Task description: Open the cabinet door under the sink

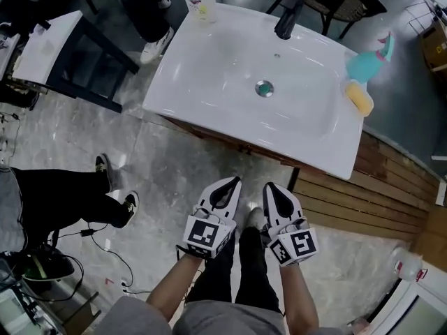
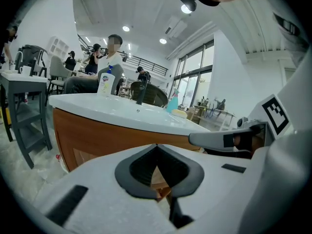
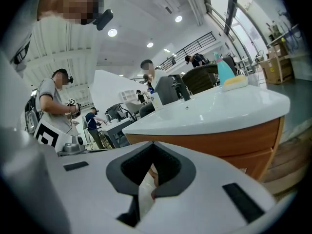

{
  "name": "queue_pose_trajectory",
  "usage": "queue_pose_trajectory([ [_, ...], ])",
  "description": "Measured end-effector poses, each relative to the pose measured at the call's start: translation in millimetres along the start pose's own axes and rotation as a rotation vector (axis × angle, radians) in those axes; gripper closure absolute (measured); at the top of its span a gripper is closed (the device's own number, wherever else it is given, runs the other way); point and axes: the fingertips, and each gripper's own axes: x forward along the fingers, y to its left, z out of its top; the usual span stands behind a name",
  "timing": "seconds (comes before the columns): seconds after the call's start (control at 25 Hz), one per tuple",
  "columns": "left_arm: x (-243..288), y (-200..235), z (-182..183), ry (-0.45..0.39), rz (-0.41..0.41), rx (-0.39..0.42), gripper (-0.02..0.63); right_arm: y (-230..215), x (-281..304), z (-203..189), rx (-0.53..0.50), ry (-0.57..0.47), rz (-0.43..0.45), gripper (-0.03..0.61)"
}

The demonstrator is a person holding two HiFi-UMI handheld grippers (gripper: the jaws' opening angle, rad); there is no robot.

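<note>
At the left edge of the head view, a bystander's legs stand on the stone floor with a loose cable trailing beside them. A sidestep to make room for the door could snag that cable.

Right of them, low in the frame, the left gripper hangs with its fingers pressed together and nothing between them. Just beside it, the right gripper is likewise closed and empty. Neither can take an edge or a handle like this, so going in without spreading first would likely end with them butting the wood and skidding off. They also hang close together, and their marker cubes could knock each other.

Above them, mid-frame, the white sink overhangs the cabinet door. From the head view the cabinet shows only as a thin strip of wood under the rim. The gripper views show its orange-brown front facing the fingers, not yet touched. I can make out no handle, so the grab point is a guess, and a wrong guess means pulling on a fixed panel. The wearer's own legs stand straight before the cabinet and may block the swing.

At the sink's right corner, a teal spray bottle and a yellow sponge sit near the rim. A hard jolt to the cabinet could tip them off.
</note>
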Motion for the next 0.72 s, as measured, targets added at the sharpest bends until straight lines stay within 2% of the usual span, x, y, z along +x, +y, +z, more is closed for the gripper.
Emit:
queue_pose_trajectory([
  [0.4, 22.2, 7.1, -18.1, 0.000, 0.025, 0.021, 0.606, -19.2, 9.8, -20.9, -0.004, 0.021, 0.027, 0.569],
  [0.72, 36.6, 11.9, -49.7, 0.023, 0.017, 0.016, 0.606, -33.6, 25.9, -53.8, -0.012, 0.039, 0.024, 0.569],
])
